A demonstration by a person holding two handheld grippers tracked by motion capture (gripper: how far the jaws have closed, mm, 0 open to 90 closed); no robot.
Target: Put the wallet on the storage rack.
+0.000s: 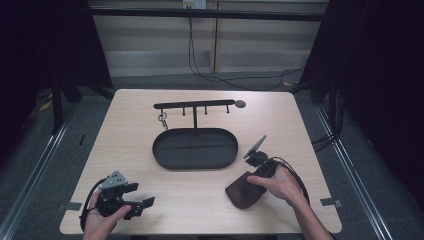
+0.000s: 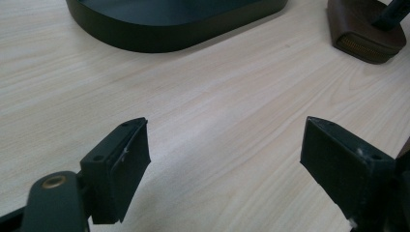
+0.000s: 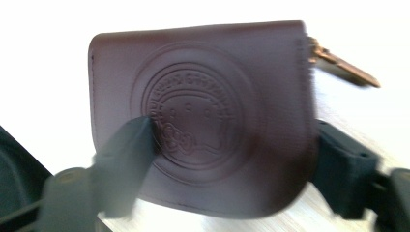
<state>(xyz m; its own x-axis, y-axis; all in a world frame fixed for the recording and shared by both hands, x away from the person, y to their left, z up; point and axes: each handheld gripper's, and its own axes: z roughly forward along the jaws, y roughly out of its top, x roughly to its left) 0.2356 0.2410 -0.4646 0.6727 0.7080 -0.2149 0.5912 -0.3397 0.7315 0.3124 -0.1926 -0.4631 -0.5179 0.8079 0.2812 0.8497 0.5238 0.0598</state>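
pouch [image 3: 203, 116]: small brown leather, looks light and soft, flat on the table
grip point: across its stiffer side edges, clear of the zip pull [image 3: 345, 65]
right gripper [image 3: 232, 169]: jaws wide, straddling the pouch, whether they touch it yet i cannot tell
left gripper [image 2: 225, 162]: jaws wide apart, nothing between them

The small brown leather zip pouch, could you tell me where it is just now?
In the high view the small brown leather zip pouch lies on the light wooden table near its front right, under the right gripper, just right of the black oval tray.
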